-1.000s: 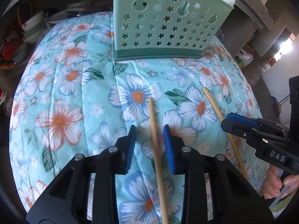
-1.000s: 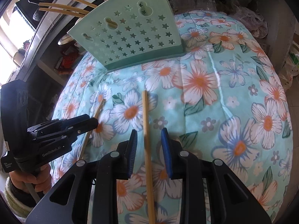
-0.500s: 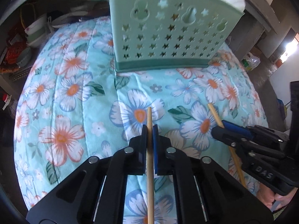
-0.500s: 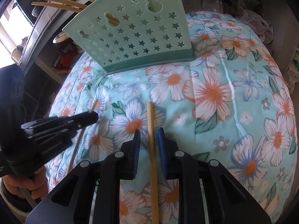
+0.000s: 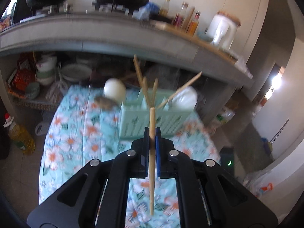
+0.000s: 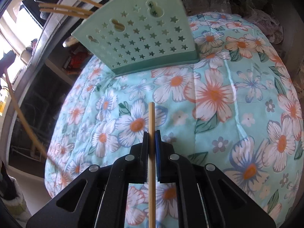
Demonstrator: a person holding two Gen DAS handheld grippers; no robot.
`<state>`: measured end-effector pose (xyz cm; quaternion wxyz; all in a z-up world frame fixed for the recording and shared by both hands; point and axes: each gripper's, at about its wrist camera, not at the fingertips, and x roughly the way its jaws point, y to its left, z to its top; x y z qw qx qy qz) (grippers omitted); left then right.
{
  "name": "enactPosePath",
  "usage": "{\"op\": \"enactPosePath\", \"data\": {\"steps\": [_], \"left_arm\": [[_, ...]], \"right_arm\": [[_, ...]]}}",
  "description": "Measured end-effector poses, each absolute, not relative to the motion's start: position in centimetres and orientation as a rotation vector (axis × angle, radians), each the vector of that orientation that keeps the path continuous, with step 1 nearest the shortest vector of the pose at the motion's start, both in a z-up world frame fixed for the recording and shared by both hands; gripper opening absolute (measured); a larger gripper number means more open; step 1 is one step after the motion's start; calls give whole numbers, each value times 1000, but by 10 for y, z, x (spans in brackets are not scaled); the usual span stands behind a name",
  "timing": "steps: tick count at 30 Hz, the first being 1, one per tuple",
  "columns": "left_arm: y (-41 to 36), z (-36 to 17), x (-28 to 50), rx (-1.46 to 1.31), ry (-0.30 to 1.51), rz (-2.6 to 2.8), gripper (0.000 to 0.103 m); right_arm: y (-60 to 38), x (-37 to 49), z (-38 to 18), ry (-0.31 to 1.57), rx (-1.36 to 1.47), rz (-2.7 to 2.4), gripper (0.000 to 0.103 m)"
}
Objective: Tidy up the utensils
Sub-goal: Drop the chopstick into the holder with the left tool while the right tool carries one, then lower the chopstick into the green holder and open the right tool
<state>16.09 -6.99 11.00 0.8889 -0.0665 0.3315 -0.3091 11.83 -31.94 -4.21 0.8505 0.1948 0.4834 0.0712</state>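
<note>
My left gripper (image 5: 152, 133) is shut on a wooden chopstick (image 5: 152, 121) and holds it high above the table, its tip in line with the mint green utensil holder (image 5: 136, 121). Several chopsticks (image 5: 144, 87) and two white spoons (image 5: 115, 90) stand in the holder. My right gripper (image 6: 152, 135) is shut on a second chopstick (image 6: 151, 117), low over the floral tablecloth (image 6: 218, 98). The holder (image 6: 140, 38) stands beyond it. The left chopstick (image 6: 20, 114) shows lifted at the left edge of the right wrist view.
A kitchen counter (image 5: 114, 38) with pots, bottles and a white kettle (image 5: 221, 31) runs behind the table. Bowls and plates (image 5: 76, 71) sit on a shelf under it. An oil bottle (image 5: 20, 134) stands on the floor at left.
My left gripper has lifted its chopstick well off the table and tilted up toward the holder. My right gripper has closed fully on its chopstick and stays low.
</note>
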Motion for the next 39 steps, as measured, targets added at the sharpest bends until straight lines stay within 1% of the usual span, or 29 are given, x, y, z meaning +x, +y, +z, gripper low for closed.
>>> {"op": "enactPosePath", "data": {"steps": [3,7,10,13,18,24,30,32,34,35,37,38,39], "left_arm": [[-65,150,162,-183,586,-691,4],[-79,199,168,-161,416,-692,4],[-94,224,171,-144,297,-679,4],[-106,238,179,-131,229,-651,4],[-138,230,201,-50,165,-518,5],[-150,193,240,-80,240,-512,5],[-145,156,259,-144,334,-586,5],[-142,147,262,-169,373,-604,13],[-135,142,263,-200,398,-613,31],[-129,141,259,-212,392,-615,33],[-118,142,251,-222,384,-621,43],[-113,142,246,-226,381,-621,46],[-104,141,239,-233,376,-622,51]], "right_arm": [[-328,104,-31,976,455,163,7],[-339,86,-11,912,498,161,7],[-347,74,3,866,515,156,7],[-349,68,17,835,511,152,7],[-349,63,28,806,507,165,7],[-348,60,29,805,525,184,7],[-346,58,33,801,518,176,7],[-347,57,36,797,510,166,7],[-346,57,40,793,501,158,7],[-347,56,42,788,494,153,7],[-346,56,51,773,474,144,7],[-346,55,56,764,462,141,7],[-345,56,60,754,452,137,7]]}}
